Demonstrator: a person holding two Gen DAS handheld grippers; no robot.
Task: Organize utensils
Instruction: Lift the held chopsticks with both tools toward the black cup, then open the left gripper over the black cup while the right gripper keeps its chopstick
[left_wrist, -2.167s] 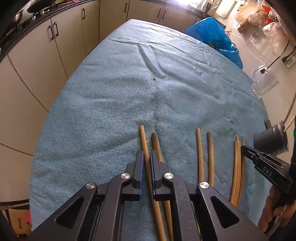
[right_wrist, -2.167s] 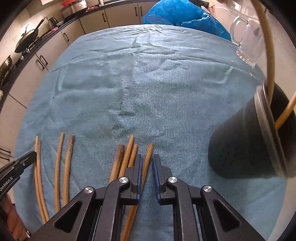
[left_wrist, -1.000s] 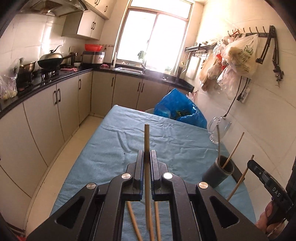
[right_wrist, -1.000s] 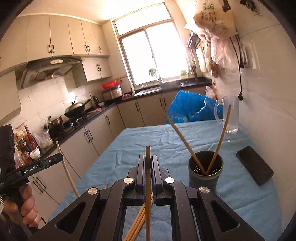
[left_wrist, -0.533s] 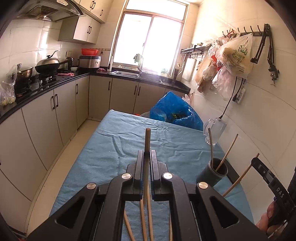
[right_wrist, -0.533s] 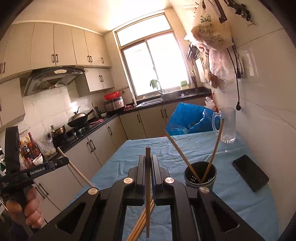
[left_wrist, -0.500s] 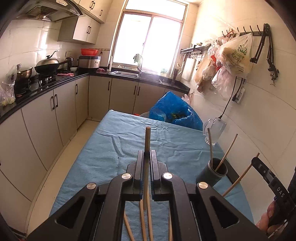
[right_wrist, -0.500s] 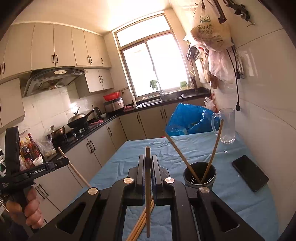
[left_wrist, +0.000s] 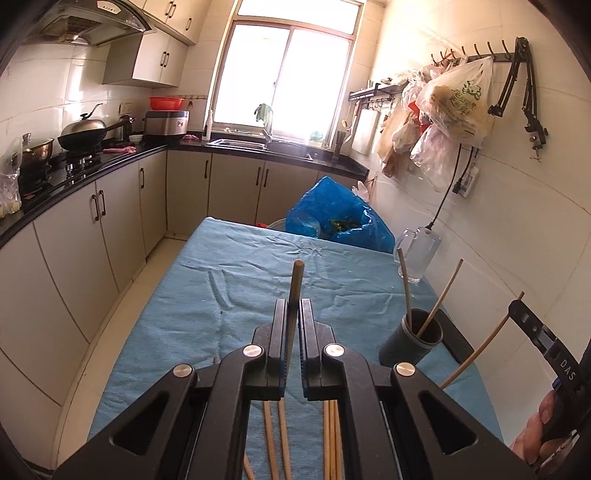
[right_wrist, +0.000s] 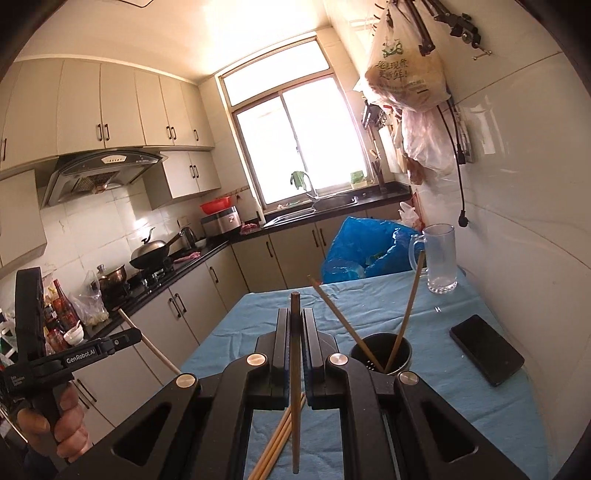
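Left claw (left_wrist: 291, 314) was clamped tight on one chopstick (left_wrist: 295, 284), long axis running along the fingers, blunt end sticking up and forward past the fingertips, tail end dropping back below the claw. Right claw (right_wrist: 295, 325) was likewise squeezed shut on a second chopstick (right_wrist: 294, 369), long axis near vertical in its view, top just above the fingertips, lower end hanging free beneath the claw above the desk (right_wrist: 461, 406).

Dark cup (right_wrist: 380, 350) sat just right of and ahead of the right claw, two sticks leaning out of it in a V. From the left claw the cup (left_wrist: 412, 341) was ahead and to the right, apart from it.

Loose chopsticks (left_wrist: 275, 439) lay flat on the blue cloth under and behind the left claw, pointing roughly the same way as the fingers; the count was hard to tell, partly hidden by the claw body. A few more (right_wrist: 275, 443) lay below the right claw, angled up to the right. Neither claw touched the cup.
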